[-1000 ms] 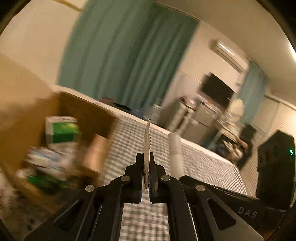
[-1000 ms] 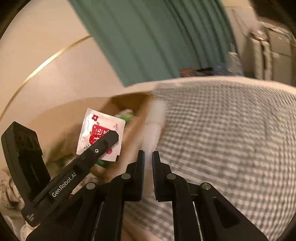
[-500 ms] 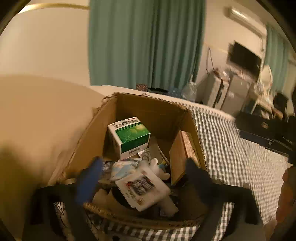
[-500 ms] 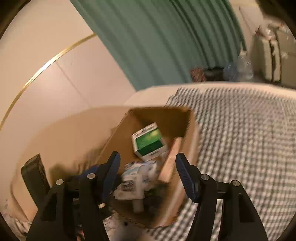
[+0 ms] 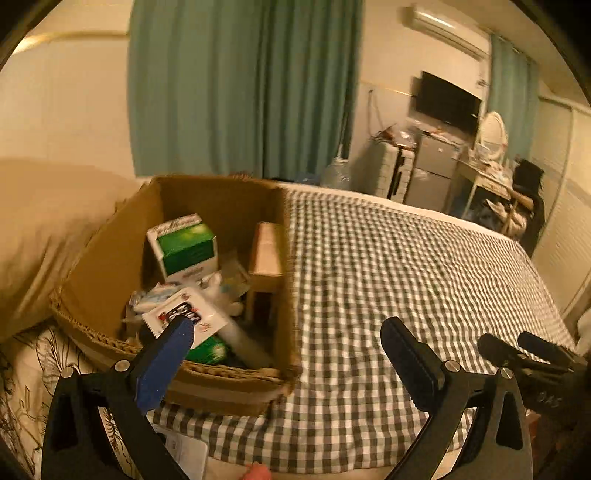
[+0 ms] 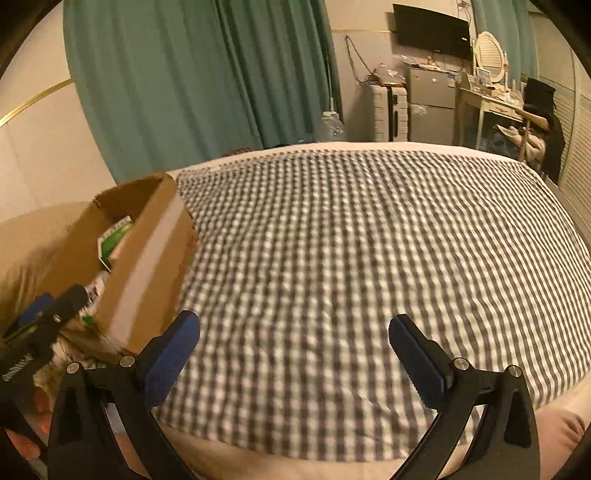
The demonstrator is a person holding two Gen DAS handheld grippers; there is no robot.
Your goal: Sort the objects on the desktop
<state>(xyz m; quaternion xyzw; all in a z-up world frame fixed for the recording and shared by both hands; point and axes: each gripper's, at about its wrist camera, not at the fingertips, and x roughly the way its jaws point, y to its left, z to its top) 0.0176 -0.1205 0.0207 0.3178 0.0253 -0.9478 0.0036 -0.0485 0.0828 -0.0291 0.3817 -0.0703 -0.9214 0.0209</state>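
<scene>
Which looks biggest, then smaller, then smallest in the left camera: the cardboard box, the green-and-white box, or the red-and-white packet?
1. cardboard box, clearly the largest; it holds the other two.
2. green-and-white box.
3. red-and-white packet, about as big; it lies nearer the camera, so that ranking is unsure.

Setting: home bedroom. Evidence: checked bedspread [image 6: 351, 258] centre frame; teal curtains [image 6: 192, 81] upper left; wall television [image 6: 432, 29], dressing table [image 6: 491, 107] upper right.
</scene>
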